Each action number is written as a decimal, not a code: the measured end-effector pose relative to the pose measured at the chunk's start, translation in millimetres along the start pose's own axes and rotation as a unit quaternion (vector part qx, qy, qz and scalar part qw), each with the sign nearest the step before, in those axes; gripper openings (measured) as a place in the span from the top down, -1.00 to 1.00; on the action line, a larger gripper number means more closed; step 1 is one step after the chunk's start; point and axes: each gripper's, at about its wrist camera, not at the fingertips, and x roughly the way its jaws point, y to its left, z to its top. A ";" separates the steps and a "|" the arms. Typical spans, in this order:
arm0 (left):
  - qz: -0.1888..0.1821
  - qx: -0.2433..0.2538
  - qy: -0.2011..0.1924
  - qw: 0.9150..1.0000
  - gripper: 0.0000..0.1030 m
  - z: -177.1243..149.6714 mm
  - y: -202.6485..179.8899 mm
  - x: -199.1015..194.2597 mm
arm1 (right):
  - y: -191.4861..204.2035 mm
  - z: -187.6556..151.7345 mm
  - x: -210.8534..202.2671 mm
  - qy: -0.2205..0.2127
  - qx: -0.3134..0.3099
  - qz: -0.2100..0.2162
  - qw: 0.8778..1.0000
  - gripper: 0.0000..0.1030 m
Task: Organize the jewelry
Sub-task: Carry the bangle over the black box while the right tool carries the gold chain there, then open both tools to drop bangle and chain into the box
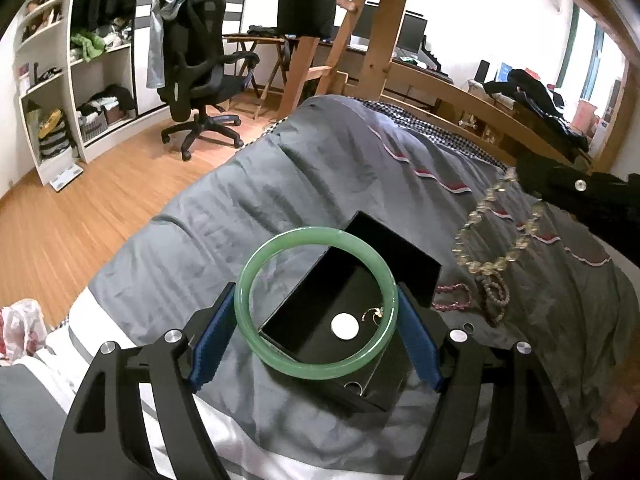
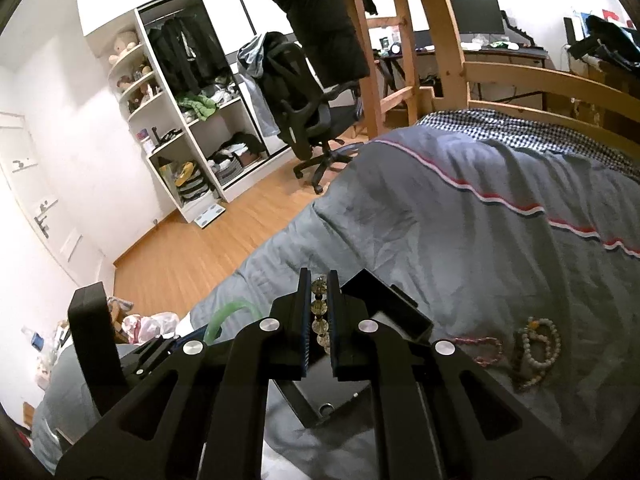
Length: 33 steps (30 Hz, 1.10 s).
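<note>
Left gripper (image 1: 316,332) spread wide around a green jade bangle (image 1: 316,304), blue pads touching its outer rim on both sides — held roughly flat, ring opening facing up, directly over the open black jewelry box (image 1: 352,320) on the grey bed cover (image 1: 280,184). Inside the box, a white round piece (image 1: 343,326) and a small gold item (image 1: 374,314) already lying on the dark lining. Probably just a short drop straight down needed, though the bangle looks nearly as wide as the box's short side, so the walls leave little spare room — likely best lined up along the box's long axis. Right gripper (image 2: 319,316) nearly closed, pinching a strand of clear yellowish beads (image 2: 320,312), hanging beyond and to the right of the box. Pink bracelet (image 1: 452,298) and brown bead bracelets (image 1: 496,296) on the cover just right of the box, well clear of the descent. Left nearer the box.
</note>
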 end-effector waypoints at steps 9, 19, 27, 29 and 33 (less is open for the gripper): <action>-0.011 0.011 0.022 1.000 -0.44 -9.9 -9.9 20.4 | -7.9 -16.1 46.4 0.030 0.009 0.007 0.999 0.84; 0.002 0.015 0.048 0.999 -0.45 -16.5 -12.5 37.2 | -20.3 -33.9 72.8 0.063 0.021 0.004 0.998 0.84; 0.012 0.016 0.039 0.999 -0.55 -13.1 -14.5 32.8 | -27.4 -31.1 67.4 0.064 0.039 -0.003 0.997 0.70; 0.013 0.018 0.029 0.999 -0.61 -12.0 -15.0 28.8 | -26.8 -29.1 63.6 0.059 0.038 -0.001 0.997 0.52; 0.014 0.019 0.025 0.999 -0.73 -10.2 -14.7 25.5 | -24.5 -22.1 49.9 0.041 0.040 -0.018 0.998 -0.36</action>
